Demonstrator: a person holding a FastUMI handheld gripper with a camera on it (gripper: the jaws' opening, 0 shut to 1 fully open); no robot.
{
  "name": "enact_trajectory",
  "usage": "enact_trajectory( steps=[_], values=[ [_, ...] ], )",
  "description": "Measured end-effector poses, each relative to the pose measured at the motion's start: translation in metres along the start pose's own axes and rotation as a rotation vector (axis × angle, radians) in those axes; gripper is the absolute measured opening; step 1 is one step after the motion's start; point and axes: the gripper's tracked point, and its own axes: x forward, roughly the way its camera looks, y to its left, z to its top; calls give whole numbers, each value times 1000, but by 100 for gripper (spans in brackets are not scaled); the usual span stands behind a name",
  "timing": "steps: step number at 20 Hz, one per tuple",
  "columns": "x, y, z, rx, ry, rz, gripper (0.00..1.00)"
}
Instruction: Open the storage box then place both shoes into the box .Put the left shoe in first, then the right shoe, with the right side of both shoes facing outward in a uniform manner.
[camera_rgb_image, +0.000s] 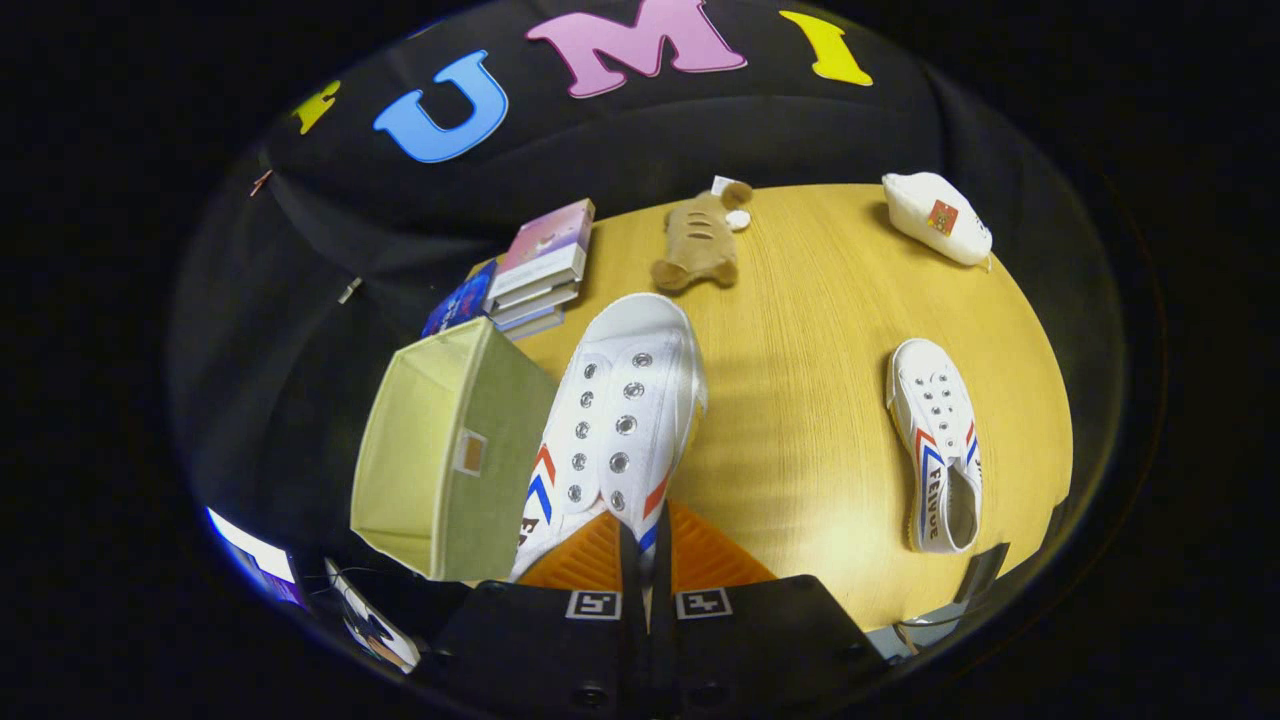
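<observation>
Table (800, 420): wood-grain top, smooth, light sheen. Storage box (450, 450): woven cloth, matt. Held shoe (615, 420): white canvas, metal eyelets, clamped between the ribbed fingers (585, 560) of the gripper (645, 560). Second shoe (935, 450): same canvas, rubber-looking sole edge. Plush toy (697, 245): soft pile fabric. Books (540, 270): glossy paper covers.
</observation>
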Motion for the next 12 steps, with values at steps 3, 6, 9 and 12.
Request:
enact_trajectory(
  steps=[3,6,9,12],
  values=[
    [-24,53,19,17,-44,40,5],
    [-30,102,33,22,-74,70,5],
    [-17,149,33,39,-73,112,5],
    [6,185,22,52,-53,132,5]
  ],
)
